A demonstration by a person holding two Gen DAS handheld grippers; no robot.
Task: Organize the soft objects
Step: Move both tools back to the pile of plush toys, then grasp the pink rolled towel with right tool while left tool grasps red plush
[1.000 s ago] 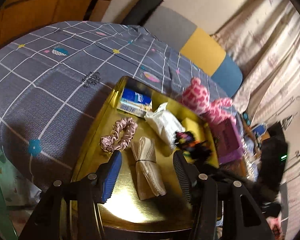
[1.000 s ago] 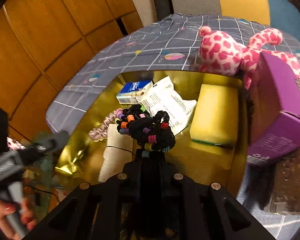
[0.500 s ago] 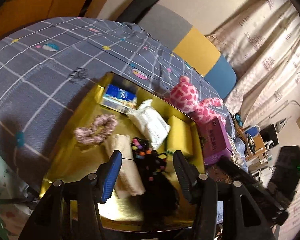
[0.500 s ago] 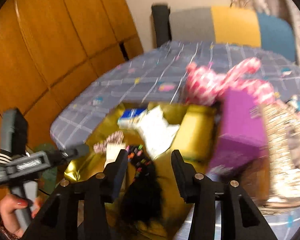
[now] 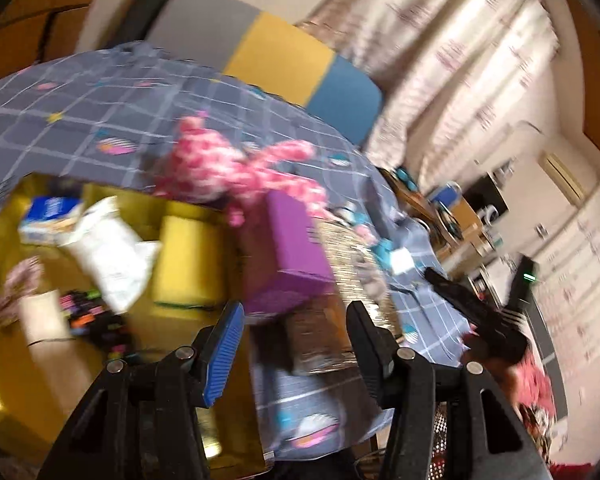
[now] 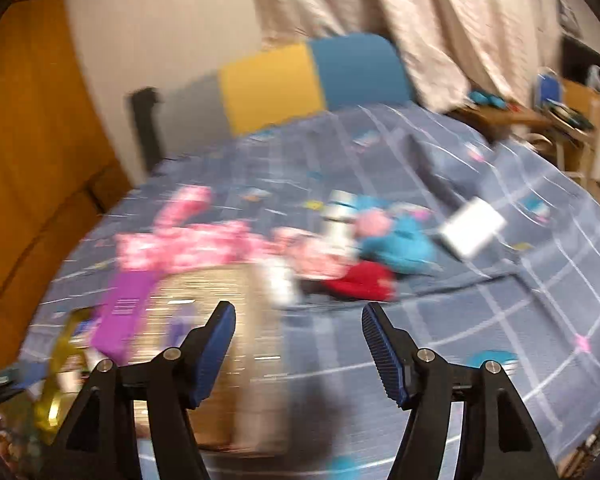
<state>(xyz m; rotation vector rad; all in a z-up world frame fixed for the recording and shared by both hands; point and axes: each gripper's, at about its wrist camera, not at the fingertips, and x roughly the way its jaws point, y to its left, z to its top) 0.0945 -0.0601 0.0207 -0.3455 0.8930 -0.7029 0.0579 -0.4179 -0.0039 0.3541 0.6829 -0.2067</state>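
In the left wrist view a gold tray (image 5: 16, 384) holds a black beaded hair tie bundle (image 5: 96, 320), a beige rolled cloth (image 5: 48, 332), a pink scrunchie (image 5: 12, 292), a white packet (image 5: 112, 256), a yellow sponge (image 5: 192, 260) and a blue tissue pack (image 5: 48, 216). A pink spotted plush (image 5: 228, 168) lies behind the tray. My left gripper (image 5: 292, 344) is open and empty above the tray's right edge. My right gripper (image 6: 298, 348) is open and empty over the bedspread; beyond it lie a blue plush (image 6: 396, 240), a red soft item (image 6: 360, 286) and the pink plush (image 6: 180, 244).
A purple box (image 5: 296, 244) and a glittery box (image 6: 220, 312) stand right of the tray. A white card (image 6: 472, 226) lies on the grey checked bedspread (image 6: 500, 320). A grey, yellow and blue headboard (image 6: 300, 76) and curtains are behind. Both views are blurred.
The right gripper opened and left the black beaded hair tie bundle in the tray, then swung right toward the toys. The left gripper also swung right.
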